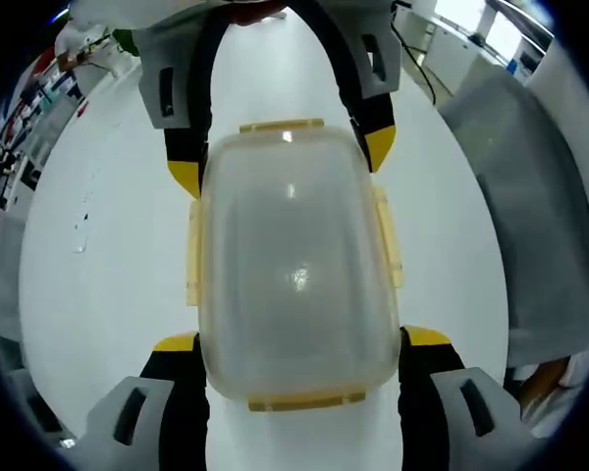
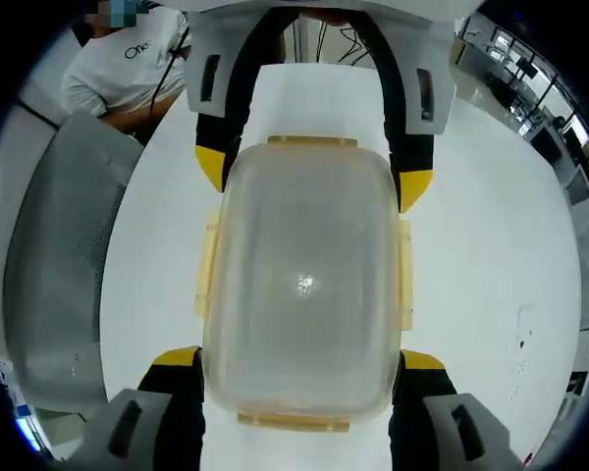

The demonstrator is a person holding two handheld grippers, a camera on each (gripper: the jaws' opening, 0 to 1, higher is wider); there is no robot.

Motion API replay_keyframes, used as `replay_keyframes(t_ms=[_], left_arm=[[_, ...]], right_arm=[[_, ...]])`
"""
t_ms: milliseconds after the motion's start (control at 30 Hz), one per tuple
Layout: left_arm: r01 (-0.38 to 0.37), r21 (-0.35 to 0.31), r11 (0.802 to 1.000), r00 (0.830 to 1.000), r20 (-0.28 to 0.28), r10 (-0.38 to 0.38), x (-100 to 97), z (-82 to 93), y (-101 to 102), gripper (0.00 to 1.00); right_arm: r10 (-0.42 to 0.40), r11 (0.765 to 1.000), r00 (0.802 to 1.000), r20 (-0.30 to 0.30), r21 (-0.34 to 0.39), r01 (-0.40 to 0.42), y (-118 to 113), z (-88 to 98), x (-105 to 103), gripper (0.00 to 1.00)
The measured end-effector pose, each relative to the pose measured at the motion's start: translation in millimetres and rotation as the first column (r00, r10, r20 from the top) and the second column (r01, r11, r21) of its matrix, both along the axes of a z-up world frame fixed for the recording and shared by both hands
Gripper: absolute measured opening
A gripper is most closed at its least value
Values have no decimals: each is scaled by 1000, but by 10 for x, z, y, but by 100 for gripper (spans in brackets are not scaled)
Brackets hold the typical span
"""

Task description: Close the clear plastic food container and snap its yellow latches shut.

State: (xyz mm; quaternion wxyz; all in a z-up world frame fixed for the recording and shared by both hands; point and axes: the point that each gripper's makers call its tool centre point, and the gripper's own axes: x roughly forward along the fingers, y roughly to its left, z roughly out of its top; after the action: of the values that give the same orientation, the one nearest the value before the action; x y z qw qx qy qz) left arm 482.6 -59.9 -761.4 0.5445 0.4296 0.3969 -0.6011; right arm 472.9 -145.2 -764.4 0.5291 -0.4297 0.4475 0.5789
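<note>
One piece of writing can be partly read: dark letters on the chest of a person's white shirt [image 2: 128, 61] in the right gripper view, beginning "One", with the rest hidden by the fold of the cloth. The lid of the clear container [image 2: 304, 285] on the white desk [image 2: 491, 245] carries no legible print.

Container [image 1: 294, 265] at frame centre on desk [image 1: 108, 275], lid on top. Left hand-held gripper [image 1: 299, 343] at its lower end, right hand-held gripper [image 1: 280, 162] at upper end, facing. In right gripper view, chair [image 2: 64, 285] at left, person [image 2: 128, 69] upper left.
</note>
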Motion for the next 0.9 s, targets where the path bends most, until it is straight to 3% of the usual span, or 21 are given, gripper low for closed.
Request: replay_keyframes(t_ms=[400,467,500,567,900], left_arm=[[-16,-9,1000,1000,-8,16,-12,5,-7,78],[2,-16,1000,1000,2,-2,-20,25,4,78],[16,-18,1000,1000,9,-15,-26,32,7,80],[-3,-23,1000,1000,4,4,-40,26,2,98],[-20,-27,999,999,25,20,-14,101,13,99]], right_arm=[[15,1000,1000,-2,-13,-15,-5,-2,0,79],[1,1000,1000,29,-7,0,2,1,55,90],[-14,1000,1000,22,-7,14,1,1,40,99],[-25,1000,1000,16,4,25,-2,24,48,99],[-21,1000,1000,22,9,21,63,89,5,99]])
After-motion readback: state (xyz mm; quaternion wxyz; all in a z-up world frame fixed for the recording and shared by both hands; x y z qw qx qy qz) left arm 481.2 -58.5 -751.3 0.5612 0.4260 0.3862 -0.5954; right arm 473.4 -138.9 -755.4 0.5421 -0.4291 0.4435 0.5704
